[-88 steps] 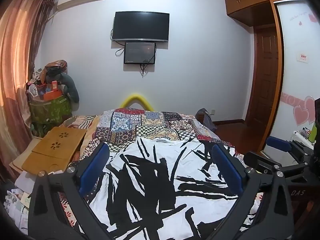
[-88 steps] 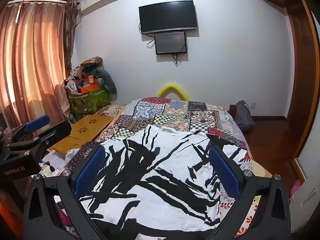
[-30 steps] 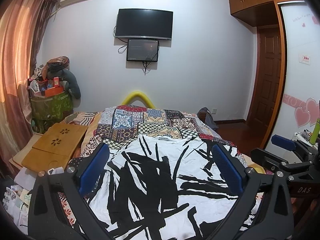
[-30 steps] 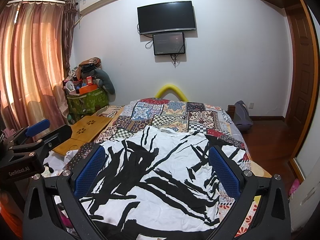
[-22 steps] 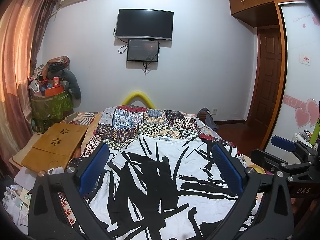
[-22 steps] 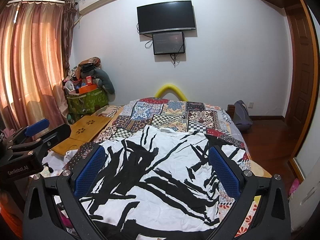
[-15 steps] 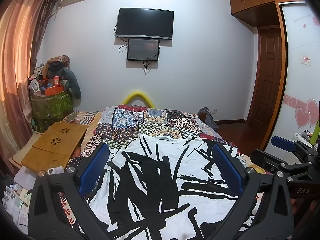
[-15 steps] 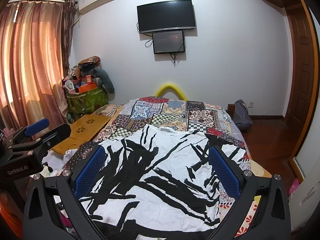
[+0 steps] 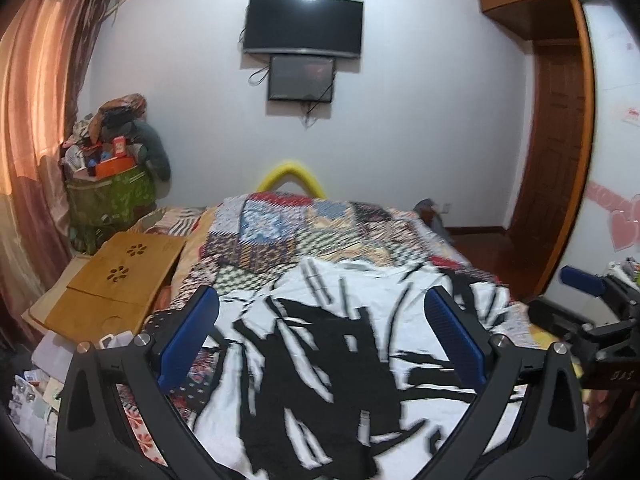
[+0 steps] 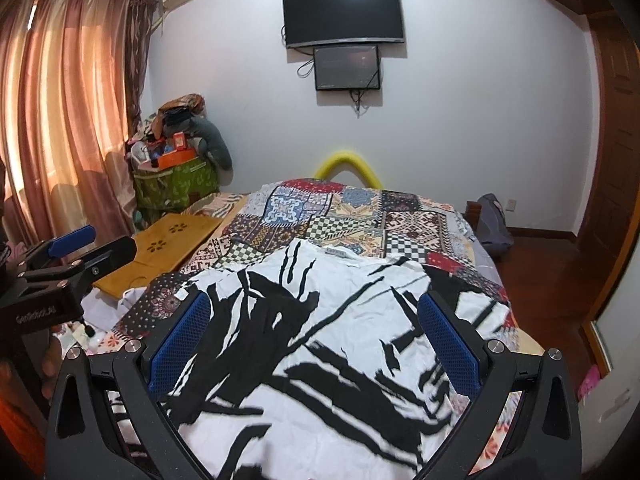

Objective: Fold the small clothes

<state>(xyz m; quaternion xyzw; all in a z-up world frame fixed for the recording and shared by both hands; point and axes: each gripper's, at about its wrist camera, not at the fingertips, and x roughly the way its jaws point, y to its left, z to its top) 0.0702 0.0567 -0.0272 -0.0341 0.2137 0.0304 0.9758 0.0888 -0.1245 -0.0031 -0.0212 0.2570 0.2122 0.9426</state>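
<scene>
The left gripper (image 9: 322, 328) and right gripper (image 10: 314, 328) are still hovering, jaws spread wide and empty, above the black-and-white garment (image 10: 320, 344) lying on the near bed (image 10: 344, 216); the blurred left view is probably shifting.

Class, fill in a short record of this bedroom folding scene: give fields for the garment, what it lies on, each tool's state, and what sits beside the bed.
Garment: white shirt with black brush-stroke print, spread flat, not yet folded
Collar label: at the far edge
Surface: patchwork quilt on the bed
Left tool: open, above the shirt, holding nothing
Right tool: open, above the shirt, holding nothing
Beside the bed: wooden lap desk, green bag piled with items
Wall: two dark screens
</scene>
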